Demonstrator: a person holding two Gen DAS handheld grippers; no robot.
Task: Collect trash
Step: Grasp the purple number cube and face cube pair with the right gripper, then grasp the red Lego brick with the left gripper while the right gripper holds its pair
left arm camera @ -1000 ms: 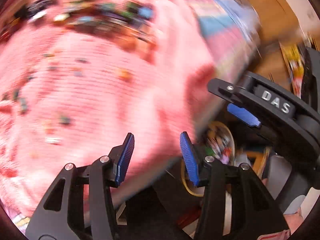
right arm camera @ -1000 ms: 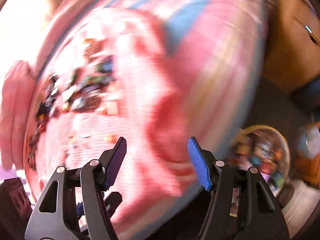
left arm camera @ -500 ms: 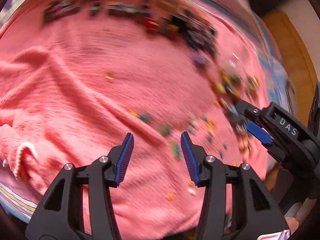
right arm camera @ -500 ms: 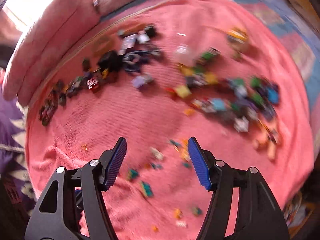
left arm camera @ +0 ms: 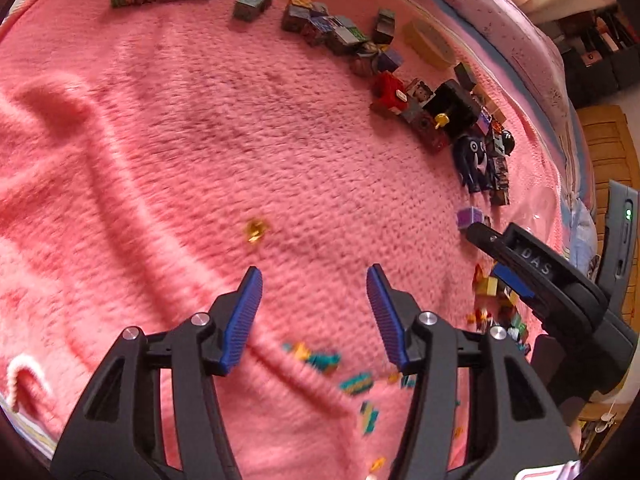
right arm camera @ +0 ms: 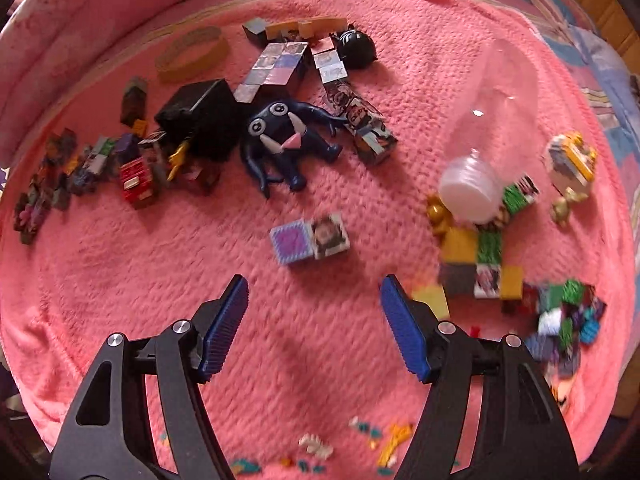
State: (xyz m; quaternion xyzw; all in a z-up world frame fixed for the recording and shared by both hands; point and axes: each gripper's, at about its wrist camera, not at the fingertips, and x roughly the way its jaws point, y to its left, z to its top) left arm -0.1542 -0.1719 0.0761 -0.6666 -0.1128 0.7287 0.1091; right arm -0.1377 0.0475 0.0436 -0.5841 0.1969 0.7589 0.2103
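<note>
A pink fuzzy blanket [left arm camera: 168,128] is strewn with litter and toys. My left gripper [left arm camera: 314,312] hangs open over it, nothing between its fingers; a small gold scrap [left arm camera: 256,230] lies just ahead, and coloured scraps [left arm camera: 320,358] lie under the fingers. My right gripper [right arm camera: 314,330] is open and holds nothing, above bare blanket [right arm camera: 120,264]. Ahead of it sits a pair of printed cubes [right arm camera: 309,237]. A clear plastic bottle [right arm camera: 486,136] with a white cap lies at the right. Small paper bits [right arm camera: 316,444] lie between its fingers' bases. The right gripper's body [left arm camera: 540,280] shows in the left wrist view.
A dark blue toy creature [right arm camera: 280,136], a black box [right arm camera: 200,116], a yellow ring [right arm camera: 192,52] and several printed cubes [left arm camera: 332,28] line the far side. More cubes [right arm camera: 560,312] pile at the right. A pink pillow [right arm camera: 80,8] borders the back; wooden furniture [left arm camera: 608,148] stands right.
Both views swung from the blanket's edge and the floor up over the blanket, and now look down closer at the toys and scraps. Both grippers stayed open.
</note>
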